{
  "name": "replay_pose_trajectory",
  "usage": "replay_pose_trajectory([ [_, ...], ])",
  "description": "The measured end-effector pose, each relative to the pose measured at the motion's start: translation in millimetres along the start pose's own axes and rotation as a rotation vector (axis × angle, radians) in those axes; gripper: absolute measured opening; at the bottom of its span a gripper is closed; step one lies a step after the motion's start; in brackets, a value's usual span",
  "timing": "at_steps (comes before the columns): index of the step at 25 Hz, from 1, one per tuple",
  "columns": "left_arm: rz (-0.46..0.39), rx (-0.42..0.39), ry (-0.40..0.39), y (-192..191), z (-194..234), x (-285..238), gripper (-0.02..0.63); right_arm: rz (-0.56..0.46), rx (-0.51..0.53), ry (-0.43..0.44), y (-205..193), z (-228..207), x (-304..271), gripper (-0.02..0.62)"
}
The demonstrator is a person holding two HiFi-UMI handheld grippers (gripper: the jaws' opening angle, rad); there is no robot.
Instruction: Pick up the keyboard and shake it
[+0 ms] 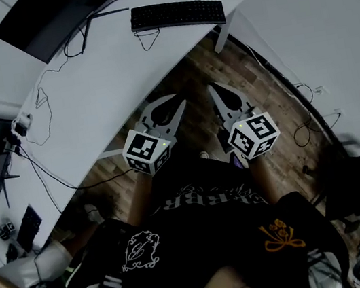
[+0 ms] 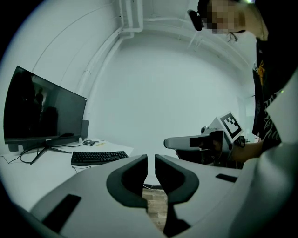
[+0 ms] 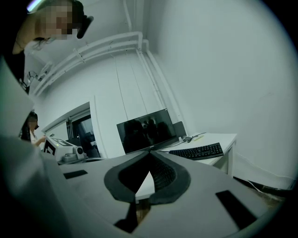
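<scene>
A black keyboard [image 1: 176,15] lies flat near the far end of the white desk [image 1: 112,69]; it also shows as the keyboard [image 2: 98,157] in the left gripper view and the keyboard [image 3: 197,151] in the right gripper view. My left gripper [image 1: 174,101] and right gripper [image 1: 215,89] hang side by side over the wooden floor, short of the desk's edge and well away from the keyboard. The left gripper [image 2: 151,158] has its jaws nearly together with only a thin slit and nothing in it. The right gripper [image 3: 150,154] has its tips touching, empty.
A dark monitor [image 1: 60,12] stands on the desk left of the keyboard, with cables [image 1: 40,95] trailing over the desk. A desk leg [image 1: 222,36] drops below the keyboard's end. More cables [image 1: 305,128] lie on the floor at the right. Another person [image 1: 25,284] sits at lower left.
</scene>
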State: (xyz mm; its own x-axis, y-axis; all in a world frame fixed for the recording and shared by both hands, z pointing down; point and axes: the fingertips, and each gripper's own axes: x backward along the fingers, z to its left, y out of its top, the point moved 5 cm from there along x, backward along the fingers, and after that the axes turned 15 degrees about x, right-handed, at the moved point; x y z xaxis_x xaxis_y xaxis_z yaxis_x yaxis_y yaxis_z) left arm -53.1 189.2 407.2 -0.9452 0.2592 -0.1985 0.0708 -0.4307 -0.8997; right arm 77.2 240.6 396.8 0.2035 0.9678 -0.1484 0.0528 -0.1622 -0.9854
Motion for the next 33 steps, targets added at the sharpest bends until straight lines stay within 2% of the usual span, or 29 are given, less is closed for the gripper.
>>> replay_pose_trajectory([
  [7, -0.026, -0.007, 0.027, -14.5, -25.0, 20.9, 0.063, 0.008, 0.089, -0.007, -2.1, 15.4, 32.2, 0.011],
  [16, -0.025, -0.018, 0.025, -29.3, -50.7, 34.7, 0.063, 0.042, 0.124, 0.055, -9.3, 39.6, 53.4, 0.011],
  [33, -0.034, -0.033, 0.024, -31.9, -69.1, 47.9, 0.063, 0.059, 0.136, 0.09, -12.5, 54.8, 67.8, 0.011],
])
